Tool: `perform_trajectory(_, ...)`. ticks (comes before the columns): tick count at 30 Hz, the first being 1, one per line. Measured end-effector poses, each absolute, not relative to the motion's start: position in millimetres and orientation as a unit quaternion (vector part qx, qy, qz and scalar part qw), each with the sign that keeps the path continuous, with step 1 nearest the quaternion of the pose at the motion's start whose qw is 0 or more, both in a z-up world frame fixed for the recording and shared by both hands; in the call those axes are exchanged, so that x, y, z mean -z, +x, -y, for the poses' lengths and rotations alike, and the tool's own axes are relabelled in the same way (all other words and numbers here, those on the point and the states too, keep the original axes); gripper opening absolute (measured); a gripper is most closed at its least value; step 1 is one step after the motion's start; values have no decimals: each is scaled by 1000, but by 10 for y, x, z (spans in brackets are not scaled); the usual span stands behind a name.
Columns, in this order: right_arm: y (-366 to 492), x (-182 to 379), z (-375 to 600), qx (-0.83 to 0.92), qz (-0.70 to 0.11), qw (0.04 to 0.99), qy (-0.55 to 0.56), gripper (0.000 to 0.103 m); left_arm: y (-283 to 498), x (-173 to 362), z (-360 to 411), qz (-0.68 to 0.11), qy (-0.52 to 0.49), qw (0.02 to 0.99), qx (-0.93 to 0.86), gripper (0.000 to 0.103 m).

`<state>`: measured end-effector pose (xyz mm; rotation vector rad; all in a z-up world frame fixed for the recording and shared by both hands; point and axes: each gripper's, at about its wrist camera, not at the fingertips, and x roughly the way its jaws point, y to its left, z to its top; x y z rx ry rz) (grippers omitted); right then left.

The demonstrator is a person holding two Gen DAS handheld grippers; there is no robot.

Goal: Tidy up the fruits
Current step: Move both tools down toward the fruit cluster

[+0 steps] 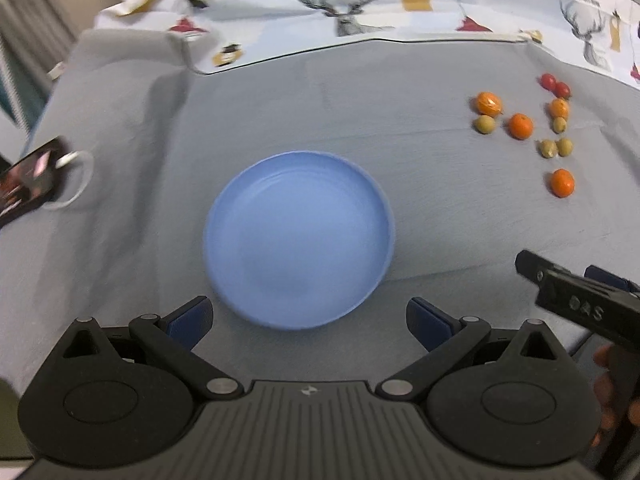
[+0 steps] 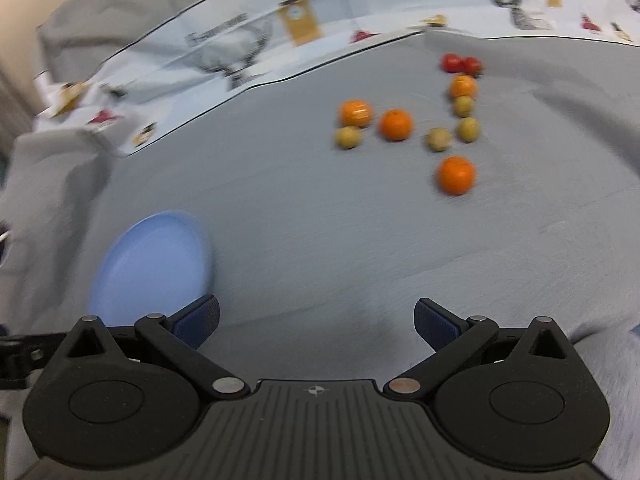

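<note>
Tongs, 2 sets, both spread wide and empty. Left gripper hung over the near rim of the plate; right gripper hung over bare grey cloth, plate at its left.

Plate: 1, blue, round, shallow, nothing in it.

Fruit, all loose on the cloth, far right of the plate and well apart from it:
- oranges, 4, the nearest orange lying alone in front of the rest
- olive-green fruits, 4, kind not determinable
- red fruits, 2, touching, farthest back

Step, as judged: opening stage, nothing sorted, first pick not begun. Next move likely called for the right gripper to reach forward to the nearest orange, close across it, then carry it left to the plate.

Room: open cloth lay between right gripper and fruit, nothing in the path. Green fruits sat close together behind that orange, so a low, straight approach seemed wise. Printed cloth bounded the far edge; a phone lay at far left, clear of the work.
</note>
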<state>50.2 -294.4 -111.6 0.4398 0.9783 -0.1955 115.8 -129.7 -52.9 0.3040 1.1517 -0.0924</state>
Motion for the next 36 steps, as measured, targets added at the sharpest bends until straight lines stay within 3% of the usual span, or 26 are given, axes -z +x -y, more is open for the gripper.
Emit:
perform_trajectory(8,939,1812,3707,230,-430,862,137,103,1881,906,2359,-516,193,826,114,103)
perform_trajectory(15,1279,2147,4032,237,-422,868,106,103,2817,1663,3288,-508,245,809,162,103)
perform_trajectory(22,1336,2211,4139,247,-401,877,96,103,3165,2030,3611,-519,255,795,181,103)
perform_trajectory(33,1302,2226,4083,257,-390,880,89,103,3299,2062,3530,-557,217,785,164,103)
perform_trajectory(34,1302,2225,4076,258,-390,879,87,103,3320,2059,3519,-563,210,783,162,99)
perform_trajectory(36,1301,2217,4078,257,-392,879,87,102,3315,2006,3493,-564,191,782,183,73)
